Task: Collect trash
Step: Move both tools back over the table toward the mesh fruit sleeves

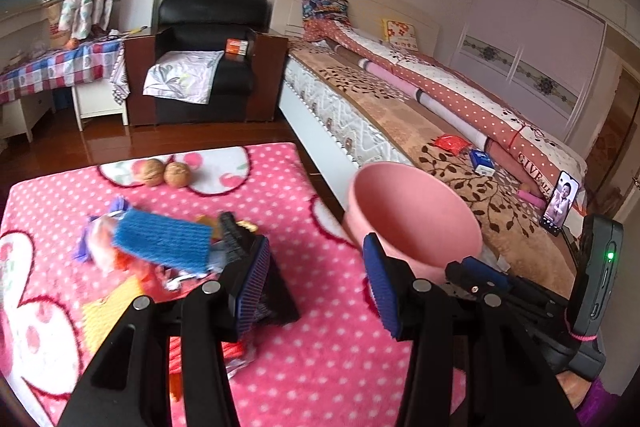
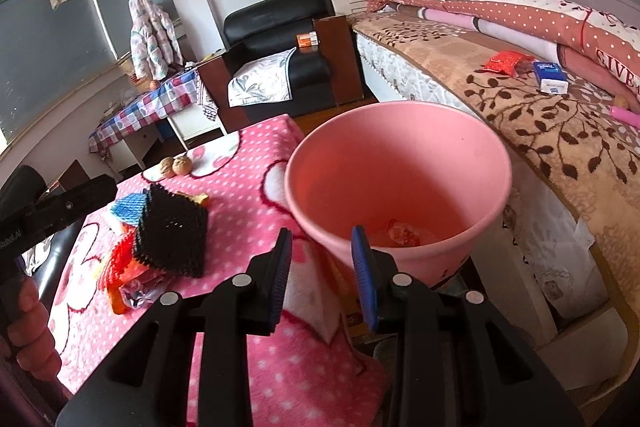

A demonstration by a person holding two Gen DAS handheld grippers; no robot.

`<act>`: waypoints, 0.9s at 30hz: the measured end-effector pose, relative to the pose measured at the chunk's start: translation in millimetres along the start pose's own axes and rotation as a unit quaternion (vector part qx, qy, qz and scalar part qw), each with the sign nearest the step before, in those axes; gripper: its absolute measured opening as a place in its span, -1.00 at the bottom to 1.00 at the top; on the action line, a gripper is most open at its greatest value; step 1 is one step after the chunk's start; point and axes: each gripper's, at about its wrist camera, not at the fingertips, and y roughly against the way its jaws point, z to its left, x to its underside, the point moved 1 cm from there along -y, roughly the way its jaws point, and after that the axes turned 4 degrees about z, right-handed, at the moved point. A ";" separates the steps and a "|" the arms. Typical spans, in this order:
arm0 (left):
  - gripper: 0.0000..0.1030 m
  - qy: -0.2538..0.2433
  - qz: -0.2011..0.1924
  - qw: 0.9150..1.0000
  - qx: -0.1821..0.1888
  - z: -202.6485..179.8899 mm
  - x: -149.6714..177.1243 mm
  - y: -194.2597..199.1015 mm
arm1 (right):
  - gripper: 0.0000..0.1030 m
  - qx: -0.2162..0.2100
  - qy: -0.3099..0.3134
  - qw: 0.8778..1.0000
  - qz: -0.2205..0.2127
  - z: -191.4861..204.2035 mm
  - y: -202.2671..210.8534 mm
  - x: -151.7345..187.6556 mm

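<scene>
A pink bin [image 2: 400, 163] stands at the right edge of a table under a pink dotted blanket [image 2: 240, 179]; a wrapper [image 2: 402, 233] lies at its bottom. My right gripper [image 2: 324, 267] is open and empty, just before the bin's near rim. A heap of trash lies on the blanket: a blue knit piece [image 1: 160, 239], a black spiky mat [image 2: 172, 231], red and orange scraps [image 2: 116, 259] and a clear wrapper [image 2: 136, 295]. My left gripper [image 1: 316, 283] is open and empty, to the right of the heap, the bin [image 1: 412, 215] beyond its right finger.
Two walnuts [image 1: 164, 173] lie at the blanket's far edge. A bed [image 2: 540, 115] runs along the right with a red packet [image 2: 506, 61] and a blue box [image 2: 550, 77] on it. A phone [image 1: 560, 203] stands on the bed. A black armchair [image 1: 208, 59] stands behind.
</scene>
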 end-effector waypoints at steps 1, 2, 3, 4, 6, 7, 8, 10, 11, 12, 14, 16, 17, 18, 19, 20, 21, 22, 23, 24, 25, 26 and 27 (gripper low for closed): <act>-0.06 0.001 -0.002 1.000 -0.005 4.0 2.9 3.6 | -0.39 -0.001 0.001 1.000 0.000 2.4 0.7 0.6; -0.06 0.001 -0.003 1.000 -0.008 6.4 4.6 6.2 | -0.39 -0.002 0.003 1.000 0.000 4.0 1.1 1.0; -0.05 0.001 -0.005 1.000 -0.012 9.2 6.6 9.2 | -0.39 -0.002 0.003 1.000 0.000 5.9 1.4 1.3; -0.04 0.001 -0.007 1.000 -0.017 12.9 9.2 13.3 | -0.39 -0.003 0.004 1.000 0.000 7.1 1.5 1.1; -0.03 -0.001 -0.011 1.000 -0.025 18.3 12.7 19.0 | -0.39 -0.006 0.005 1.000 0.000 10.5 1.7 1.3; -0.03 -0.002 -0.013 0.999 -0.030 22.3 15.8 23.3 | -0.39 -0.007 0.006 1.000 0.000 12.1 1.9 1.7; -0.02 -0.002 -0.014 0.999 -0.034 25.3 17.7 25.7 | -0.39 -0.007 0.007 1.000 0.000 13.9 1.9 2.0; -0.01 -0.001 -0.014 0.999 -0.040 31.9 21.9 30.3 | -0.39 -0.009 0.008 1.000 0.003 16.0 1.4 2.1; 0.00 0.000 -0.015 0.999 -0.043 35.8 24.3 33.1 | -0.39 -0.011 0.008 1.000 0.005 17.5 0.8 2.1; 0.00 0.001 -0.015 0.999 -0.046 38.9 26.6 35.4 | -0.39 -0.012 0.008 1.000 0.007 18.6 0.0 1.8; 0.02 0.003 -0.016 0.998 -0.053 46.8 31.8 41.4 | -0.39 -0.016 0.006 1.000 0.010 20.5 -1.1 1.9; 0.04 0.005 -0.016 0.998 -0.062 55.9 39.0 47.5 | -0.39 -0.020 0.006 1.000 0.012 23.3 -2.6 2.4; 0.05 0.007 -0.014 0.998 -0.065 58.8 41.8 49.4 | -0.39 -0.021 0.006 1.000 0.013 24.1 -3.3 2.6; 0.05 0.010 -0.013 0.998 -0.068 63.5 45.4 51.8 | -0.39 -0.023 0.005 1.000 0.015 24.9 -4.5 2.9; 0.05 0.015 -0.008 0.997 -0.072 69.8 50.6 53.9 | -0.39 -0.024 0.005 1.000 0.018 26.1 -6.2 3.4; 0.05 0.017 -0.004 0.997 -0.074 74.4 54.2 54.8 | -0.39 -0.026 0.005 0.999 0.021 27.2 -8.4 3.9; 0.05 0.020 0.000 0.997 -0.077 78.5 57.8 55.3 | -0.39 -0.028 0.005 0.999 0.024 28.0 -10.7 4.2; 0.05 0.023 0.006 0.997 -0.079 83.1 62.3 55.5 | -0.39 -0.030 0.004 0.999 0.028 28.7 -12.9 4.6; 0.05 0.026 0.012 0.996 -0.081 87.0 66.7 55.3 | -0.39 -0.034 0.003 0.999 0.032 30.0 -15.4 5.1; 0.05 0.028 0.015 0.996 -0.081 89.7 69.7 55.7 | -0.39 -0.037 0.002 0.999 0.036 31.2 -17.6 5.5; 0.05 0.030 0.019 0.996 -0.080 92.3 73.4 55.6 | -0.39 -0.038 0.002 0.999 0.039 32.3 -19.1 6.0; 0.05 0.029 0.023 0.996 -0.078 93.5 76.2 55.0 | -0.39 -0.040 0.004 0.998 0.041 33.4 -20.5 6.8; 0.05 0.027 0.027 0.996 -0.075 92.9 78.3 54.0 | -0.39 -0.041 0.005 0.998 0.043 34.8 -21.8 7.7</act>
